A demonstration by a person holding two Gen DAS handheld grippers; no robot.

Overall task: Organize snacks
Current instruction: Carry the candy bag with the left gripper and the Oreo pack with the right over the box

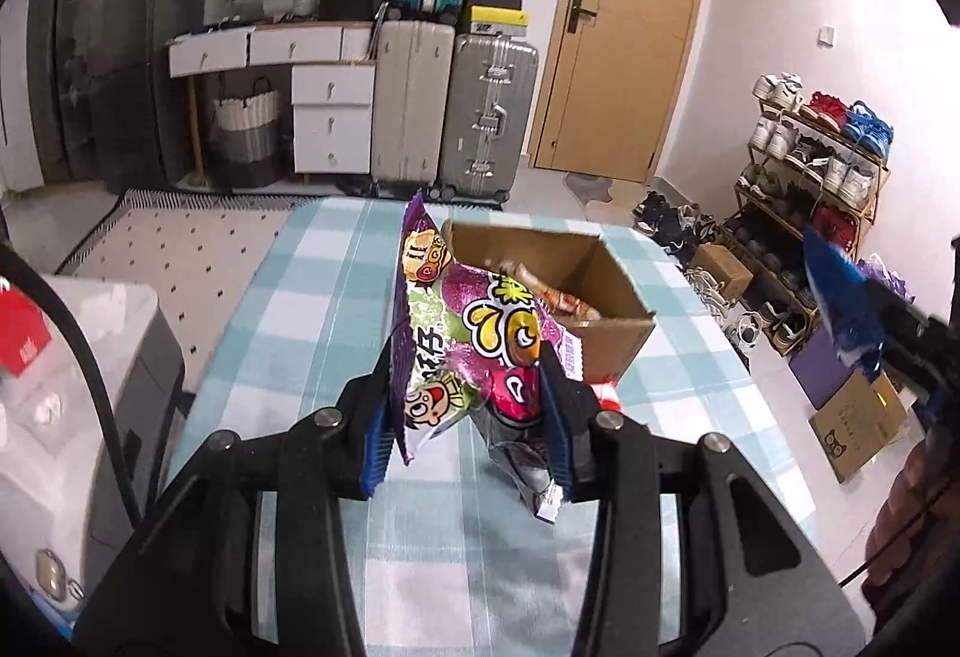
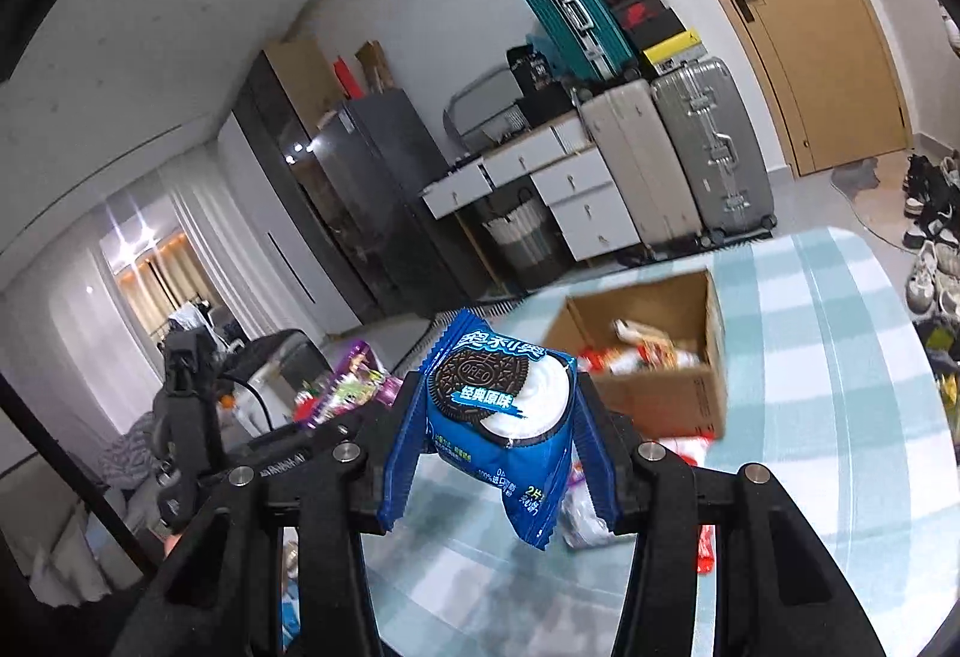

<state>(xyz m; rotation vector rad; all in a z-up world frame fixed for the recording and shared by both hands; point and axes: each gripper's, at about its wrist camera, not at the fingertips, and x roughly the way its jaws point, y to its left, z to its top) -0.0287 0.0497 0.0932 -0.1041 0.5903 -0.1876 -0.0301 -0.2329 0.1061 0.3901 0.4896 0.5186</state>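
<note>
While apparently pinched: Oreo packet [image 2: 501,417] between hand-held gripper [image 2: 492,417] fingers.

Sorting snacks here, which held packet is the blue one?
The Oreo packet in the right gripper; the left gripper holds a purple candy bag.

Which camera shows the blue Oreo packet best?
The right wrist view: the Oreo packet fills the centre, clamped in the right hand-held gripper, label readable. The left wrist view catches it only edge-on and blurred, a blue sliver at the far right.
</note>
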